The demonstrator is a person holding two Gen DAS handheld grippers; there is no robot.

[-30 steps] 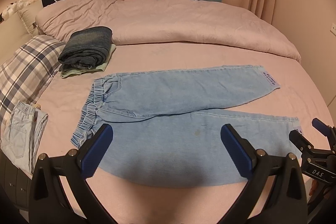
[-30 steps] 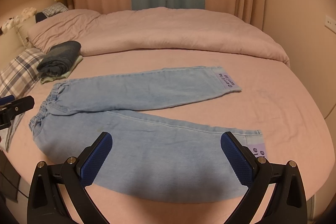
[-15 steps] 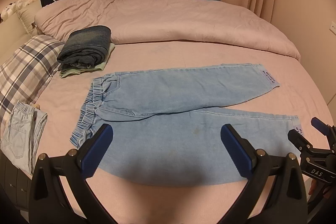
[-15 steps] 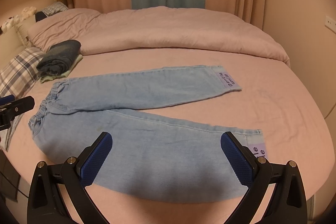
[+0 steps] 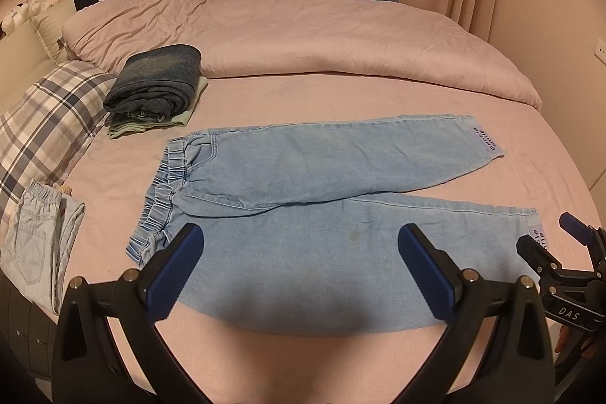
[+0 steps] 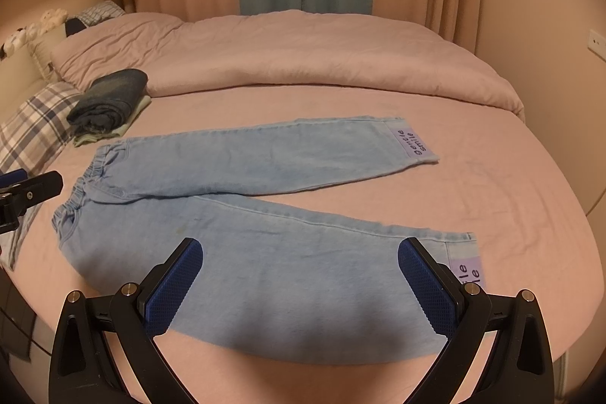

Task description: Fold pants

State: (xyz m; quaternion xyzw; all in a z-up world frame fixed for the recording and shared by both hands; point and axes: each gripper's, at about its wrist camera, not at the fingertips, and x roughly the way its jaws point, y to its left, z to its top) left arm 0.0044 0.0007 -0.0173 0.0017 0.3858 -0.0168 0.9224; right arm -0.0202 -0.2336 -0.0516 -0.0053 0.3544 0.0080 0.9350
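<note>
Little has changed in the past second: the pants are laid flat on the bed, legs splayed, and both the left gripper and right gripper are kept spread above the near leg, nothing grasped, so folding is judged unstarted.

The light blue pants are spread flat on the pink bed, with bare sheet seen all around them. A pile of folded clothes sits near the waistband, with a gap between. A checked pillow and another small pair of jeans are kept at the left edge. The puffy blanket is heaped behind.
</note>
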